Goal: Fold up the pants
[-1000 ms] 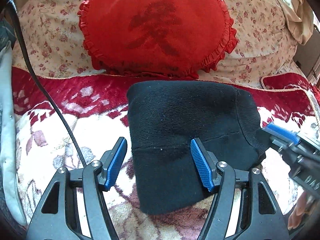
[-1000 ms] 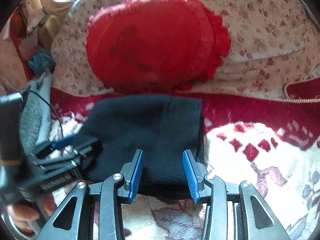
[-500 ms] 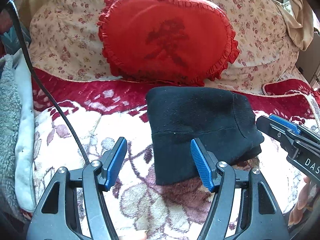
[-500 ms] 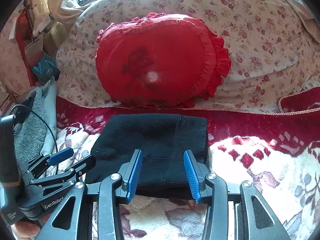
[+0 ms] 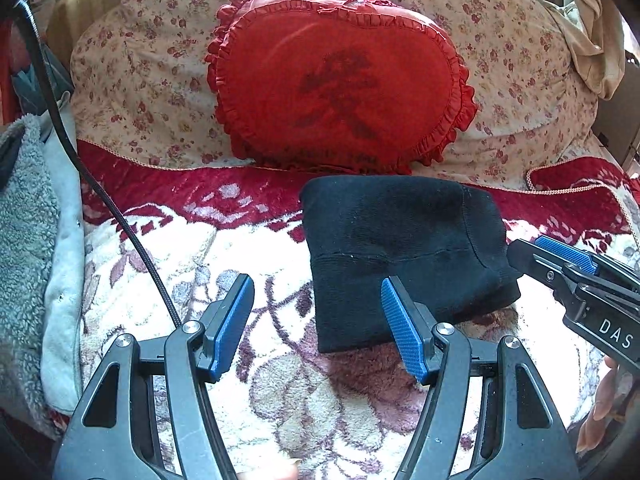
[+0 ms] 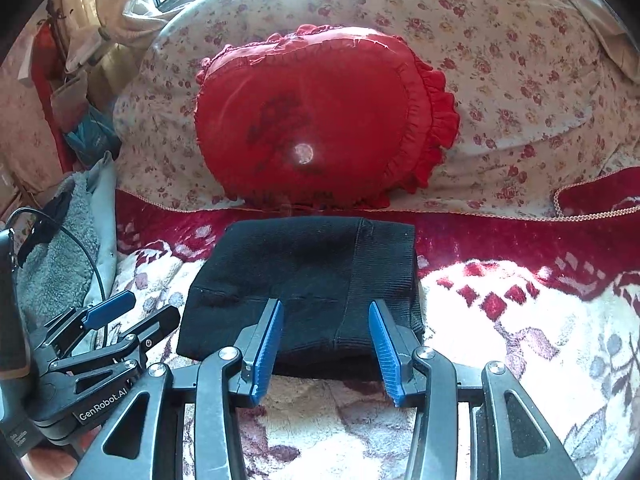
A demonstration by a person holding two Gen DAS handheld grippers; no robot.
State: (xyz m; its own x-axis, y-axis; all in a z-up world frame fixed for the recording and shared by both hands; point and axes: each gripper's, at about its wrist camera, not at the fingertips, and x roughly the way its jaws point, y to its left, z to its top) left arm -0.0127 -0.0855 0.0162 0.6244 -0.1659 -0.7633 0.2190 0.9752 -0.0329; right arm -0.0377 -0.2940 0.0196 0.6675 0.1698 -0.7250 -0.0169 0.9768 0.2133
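The black pants (image 5: 404,256) lie folded into a compact rectangle on the floral blanket (image 5: 224,264), just in front of the red cushion. They also show in the right wrist view (image 6: 312,280). My left gripper (image 5: 316,320) is open and empty, held a little above the blanket at the bundle's near left corner. My right gripper (image 6: 324,340) is open and empty, just short of the bundle's near edge. The right gripper also shows at the right edge of the left wrist view (image 5: 560,260), and the left gripper at the lower left of the right wrist view (image 6: 120,320).
A red heart-shaped frilled cushion (image 5: 340,96) leans on a flowered pillow (image 5: 152,80) behind the pants. A grey fleece garment (image 5: 28,240) lies at the left. A black cable (image 5: 100,192) runs across the blanket at the left.
Both grippers have drawn back and up from the folded pants. The bundle now sits farther off and to the right in the left wrist view. The pants have not moved.
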